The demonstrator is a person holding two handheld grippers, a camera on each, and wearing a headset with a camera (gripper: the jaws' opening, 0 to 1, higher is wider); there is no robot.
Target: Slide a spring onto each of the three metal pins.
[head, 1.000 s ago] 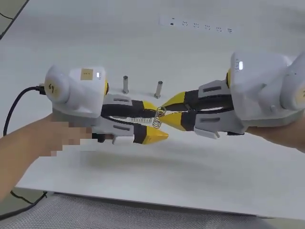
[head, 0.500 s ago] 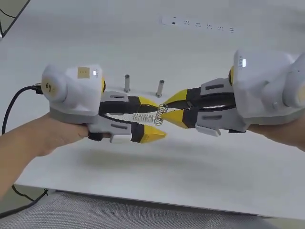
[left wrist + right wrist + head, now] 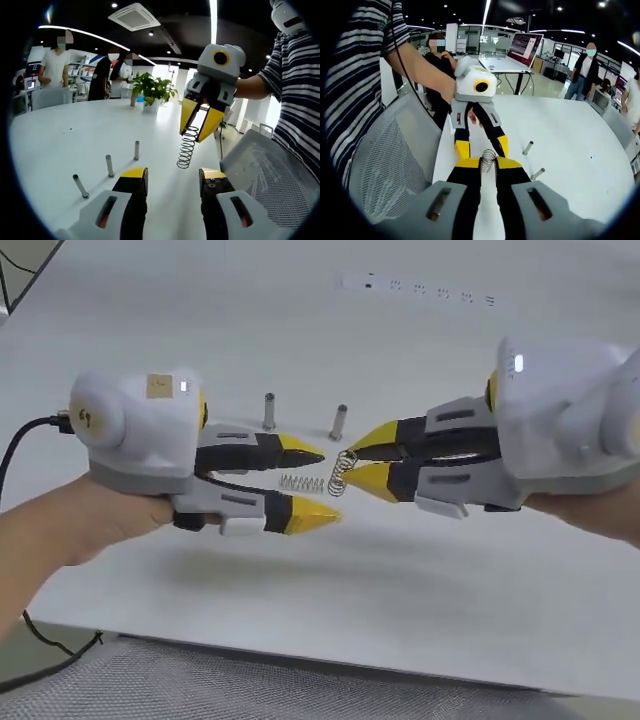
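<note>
Head view: above the white bench [image 3: 420,580], on the person's side of the pins [image 3: 269,411], the right tongs [image 3: 352,466] are closed on one end of the spring [image 3: 300,482]. The left tongs [image 3: 326,485] stand open and empty, facing it.
Left gripper view: the spring hangs from the right tongs, beside three upright pins.
Right gripper view: the spring end sits pinched between the tips, near two pins

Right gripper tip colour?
Yellow; the right gripper, holding the spring, shows it best in the head view.

Left gripper [image 3: 330,484] jaws parted; right gripper [image 3: 351,464] jaws pinched, tips facing.
</note>
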